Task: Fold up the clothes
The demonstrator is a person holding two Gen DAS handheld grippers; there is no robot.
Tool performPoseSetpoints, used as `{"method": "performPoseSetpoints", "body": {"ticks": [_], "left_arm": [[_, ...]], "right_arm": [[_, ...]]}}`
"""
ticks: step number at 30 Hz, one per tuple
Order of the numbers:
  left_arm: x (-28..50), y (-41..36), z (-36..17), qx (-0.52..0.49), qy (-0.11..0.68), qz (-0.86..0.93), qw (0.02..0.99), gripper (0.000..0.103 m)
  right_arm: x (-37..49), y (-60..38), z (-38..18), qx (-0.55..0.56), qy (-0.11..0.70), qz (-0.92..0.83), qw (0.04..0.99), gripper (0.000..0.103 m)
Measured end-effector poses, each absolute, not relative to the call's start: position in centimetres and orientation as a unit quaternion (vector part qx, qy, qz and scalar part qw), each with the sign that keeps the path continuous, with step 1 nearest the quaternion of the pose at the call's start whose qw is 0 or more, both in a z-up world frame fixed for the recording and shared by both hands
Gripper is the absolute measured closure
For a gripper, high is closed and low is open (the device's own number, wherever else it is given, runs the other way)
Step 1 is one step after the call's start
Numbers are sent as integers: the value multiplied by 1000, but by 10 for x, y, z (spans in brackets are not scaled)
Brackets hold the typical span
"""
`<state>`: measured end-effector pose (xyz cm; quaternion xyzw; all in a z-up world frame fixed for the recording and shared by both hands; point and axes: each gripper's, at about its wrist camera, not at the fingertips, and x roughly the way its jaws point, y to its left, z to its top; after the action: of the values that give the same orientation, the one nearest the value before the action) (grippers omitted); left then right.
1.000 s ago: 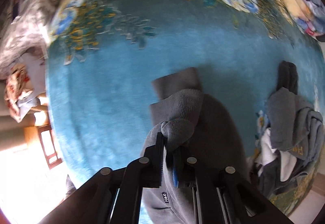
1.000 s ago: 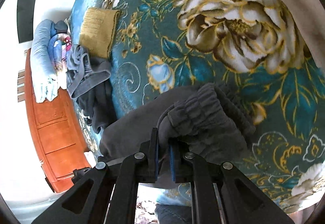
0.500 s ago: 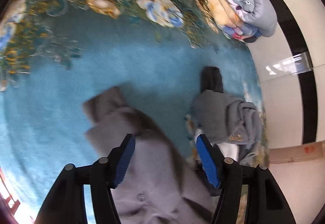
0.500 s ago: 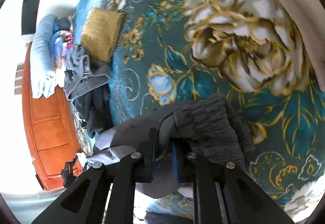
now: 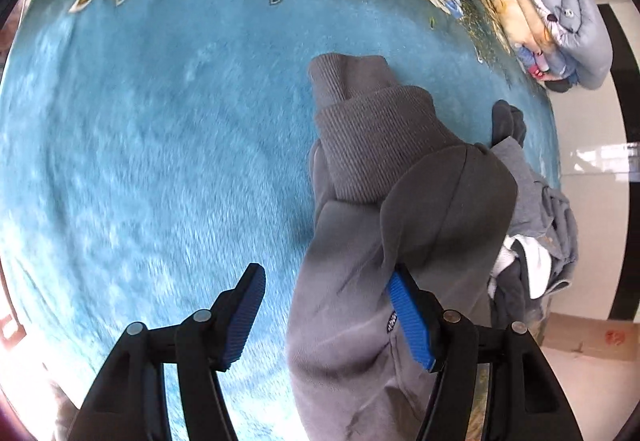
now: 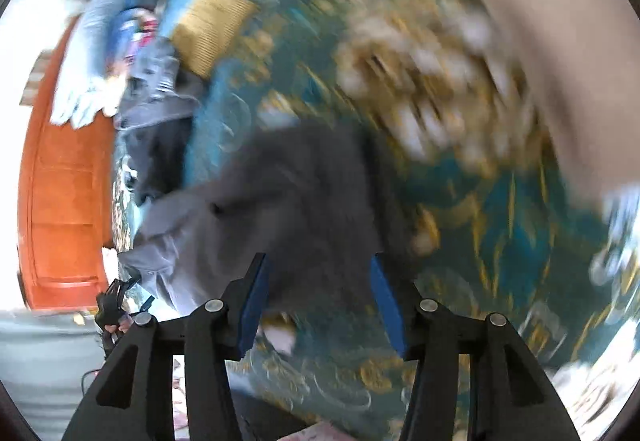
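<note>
A thick teal-blue carpet with gold and white flower borders (image 5: pixel 160 145) is filling most of the left wrist view, its plain pile running across the centre and left and the flowers curving along the top edge. Orange-brown wooden panelling (image 6: pixel 60 201) is standing at the left of the right wrist view, and pale glossy floor tiles with a black band (image 5: pixel 592 157) are showing at the right edge of the left wrist view.

One grey fleece pair of sweatpants with ribbed cuffs (image 5: pixel 360 241) is lying on the carpet from centre to lower centre of the left wrist view, two cuffs overlapping at its upper end. In the blurred right wrist view it is sitting at the centre.

One loose heap of grey and white clothes (image 5: pixel 540 233) is resting at the right, touching the sweatpants. One stack of folded pale blue and peach quilts (image 5: pixel 560 9) is lying at the upper right. One mustard-yellow ribbed cloth (image 6: pixel 212 29) is sitting at the upper left of the right wrist view.

The left gripper (image 5: pixel 326 317) is hovering with jaws spread wide, the right blue pad (image 5: pixel 412 325) against the sweatpants. The right gripper (image 6: pixel 318 301) is likewise spread apart, holding nothing.
</note>
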<state>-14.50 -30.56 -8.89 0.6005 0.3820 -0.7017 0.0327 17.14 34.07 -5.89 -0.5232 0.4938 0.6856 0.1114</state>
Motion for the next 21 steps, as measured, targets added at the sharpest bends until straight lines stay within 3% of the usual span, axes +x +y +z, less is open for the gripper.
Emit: {"method": "performPoseSetpoints", "body": {"ticks": [3, 5, 7, 14, 18, 21], "left_arm": [[-140, -305, -82, 600, 373, -707, 30, 35], [-136, -306, -78, 597, 374, -709, 31, 35], [-132, -306, -75, 593, 378, -710, 32, 35], [-119, -308, -71, 592, 381, -710, 31, 35], [-111, -303, -70, 594, 383, -707, 28, 35], [-103, -303, -64, 592, 381, -710, 26, 35]], "right_arm": [[192, 333, -100, -505, 565, 643, 114, 49], [197, 334, -113, -468, 602, 638, 109, 31], [197, 339, -118, -433, 618, 647, 106, 25], [197, 354, -137, -365, 627, 674, 138, 23], [187, 352, -130, -365, 611, 688, 144, 31], [184, 351, -119, -377, 590, 697, 155, 50]]}}
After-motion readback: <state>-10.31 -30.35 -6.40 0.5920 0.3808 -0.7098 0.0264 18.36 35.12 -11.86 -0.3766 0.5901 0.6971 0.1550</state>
